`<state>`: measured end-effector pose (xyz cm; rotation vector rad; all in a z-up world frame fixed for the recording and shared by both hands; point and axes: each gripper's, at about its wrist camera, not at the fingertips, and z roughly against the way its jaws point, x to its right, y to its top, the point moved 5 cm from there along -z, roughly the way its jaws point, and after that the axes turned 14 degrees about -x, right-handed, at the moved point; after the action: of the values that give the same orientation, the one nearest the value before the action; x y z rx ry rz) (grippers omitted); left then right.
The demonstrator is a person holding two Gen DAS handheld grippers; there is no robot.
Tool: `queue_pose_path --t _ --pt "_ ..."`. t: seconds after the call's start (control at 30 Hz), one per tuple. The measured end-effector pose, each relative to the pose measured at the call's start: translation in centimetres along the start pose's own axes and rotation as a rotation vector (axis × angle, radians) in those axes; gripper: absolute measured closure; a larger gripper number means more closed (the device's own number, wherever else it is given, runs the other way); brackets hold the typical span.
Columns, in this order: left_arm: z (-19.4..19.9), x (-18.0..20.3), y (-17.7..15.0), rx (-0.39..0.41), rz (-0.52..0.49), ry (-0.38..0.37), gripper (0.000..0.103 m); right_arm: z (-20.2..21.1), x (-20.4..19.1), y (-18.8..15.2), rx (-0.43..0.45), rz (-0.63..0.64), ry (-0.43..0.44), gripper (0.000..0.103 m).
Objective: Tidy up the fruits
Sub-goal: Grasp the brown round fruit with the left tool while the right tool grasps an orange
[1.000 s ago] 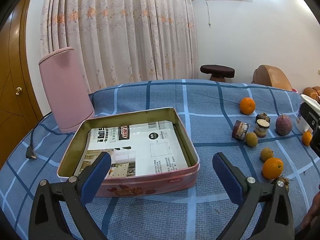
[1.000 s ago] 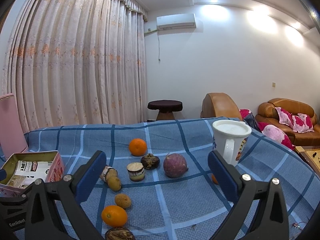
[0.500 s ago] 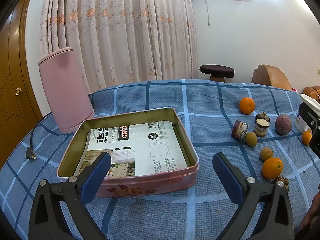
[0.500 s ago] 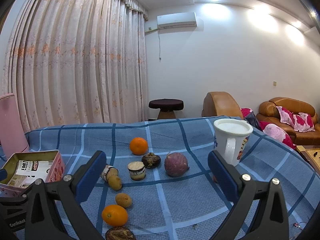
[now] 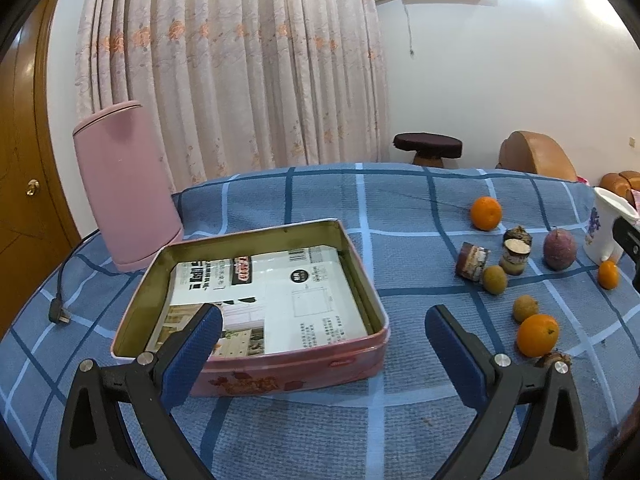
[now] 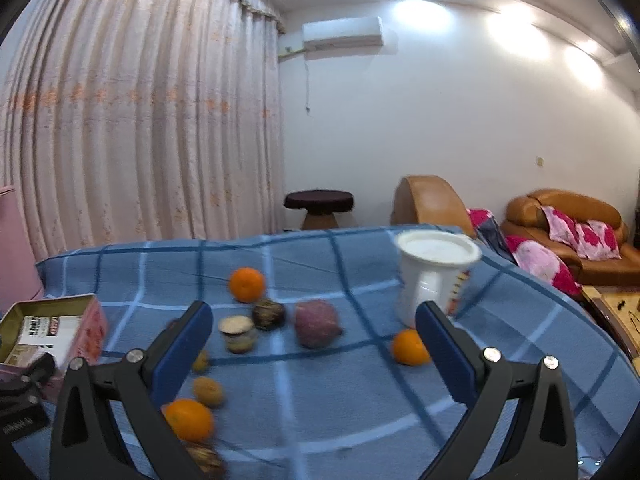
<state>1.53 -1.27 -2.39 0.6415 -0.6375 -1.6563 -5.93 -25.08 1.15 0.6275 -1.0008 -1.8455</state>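
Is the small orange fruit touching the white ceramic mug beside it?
Apart. In the left wrist view, blue cloth shows between the small orange fruit and the white ceramic mug.

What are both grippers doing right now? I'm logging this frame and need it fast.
Left gripper: open, holding nothing, above the pink tin.
Right gripper: open, holding nothing, above the fruit on the blue cloth.

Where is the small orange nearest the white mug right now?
In the right wrist view, the small orange lies on the blue checked cloth just in front of the white mug, right of the purple fruit.
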Motion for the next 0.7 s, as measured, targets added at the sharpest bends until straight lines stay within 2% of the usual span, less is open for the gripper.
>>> queue_pose_path --t 0.07,0.2,0.33,0.47,0.57,0.67,0.7 --pt "0.2 0.4 -0.2 -0.002 -0.011 -0.026 0.001 -0.1 1.6 -0.3 -0.028 -0.013 -0.012 0.000" --pt "0.8 2.6 -1.1 -0.035 -0.053 -0.114 0.001 -0.3 5.1 -1.2 -0.099 -0.020 0.001 0.011" --pt "1.7 6.7 -2.5 -0.088 -0.136 -0.218 0.002 -0.9 8.2 -1.9 -0.169 -0.056 0.028 0.013" --pt "1.7 11.3 -3.3 -0.150 -0.239 -0.264 0.004 -2.5 11.1 -2.7 -0.287 -0.108 0.056 0.022" --pt "1.2 13.7 -3.6 -0.203 -0.264 -0.304 0.005 -3.8 12.4 -3.5 -0.365 -0.132 0.095 0.025" --pt "0.0 15.3 -3.9 -0.257 -0.275 -0.275 0.020 -5.1 12.3 -3.3 -0.427 -0.115 0.120 0.026" --pt "-0.5 15.4 -4.1 -0.281 -0.269 -0.274 0.030 -5.6 12.0 -3.1 -0.435 -0.104 0.121 0.026"
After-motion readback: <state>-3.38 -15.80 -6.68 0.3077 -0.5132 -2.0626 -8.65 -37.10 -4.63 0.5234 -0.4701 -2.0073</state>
